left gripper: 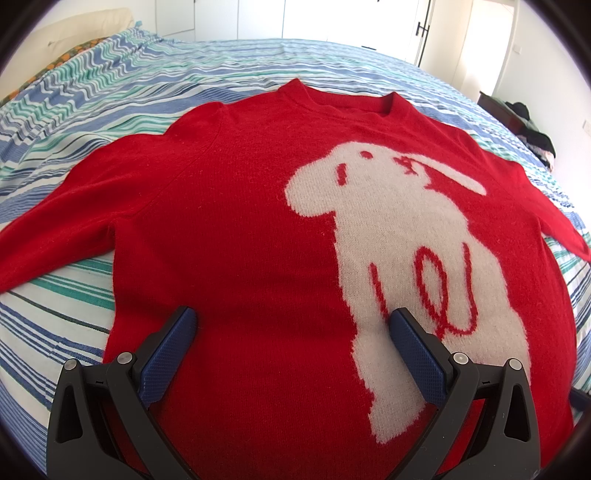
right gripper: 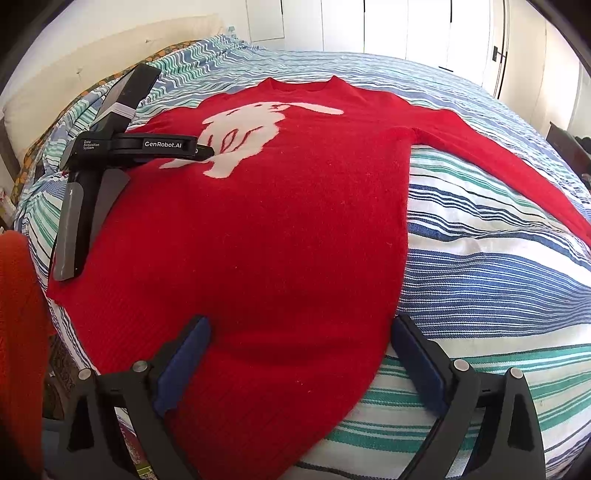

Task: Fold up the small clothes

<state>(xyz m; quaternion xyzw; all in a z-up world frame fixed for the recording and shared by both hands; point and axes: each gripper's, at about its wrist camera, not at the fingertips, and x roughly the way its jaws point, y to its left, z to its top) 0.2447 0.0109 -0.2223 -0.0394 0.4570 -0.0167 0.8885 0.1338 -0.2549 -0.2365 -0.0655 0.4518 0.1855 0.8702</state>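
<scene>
A small red sweater (left gripper: 240,221) with a white rabbit design (left gripper: 399,236) lies flat, face up, on the striped bed, neck away from me, sleeves spread to both sides. My left gripper (left gripper: 293,321) is open and empty, low over the sweater's lower left body. It also shows in the right wrist view (right gripper: 199,153), over the sweater's left side near the rabbit. My right gripper (right gripper: 301,328) is open and empty, low over the sweater (right gripper: 258,229) at its lower right edge; one finger is over the fabric, the other over the bedcover.
The bed has a blue, green and white striped cover (right gripper: 480,258). A cream headboard (right gripper: 92,62) lies at the far left. White wardrobe doors (right gripper: 388,26) stand behind the bed. Dark items (left gripper: 532,129) sit at the right edge. An orange cloth (right gripper: 18,314) is at the near left.
</scene>
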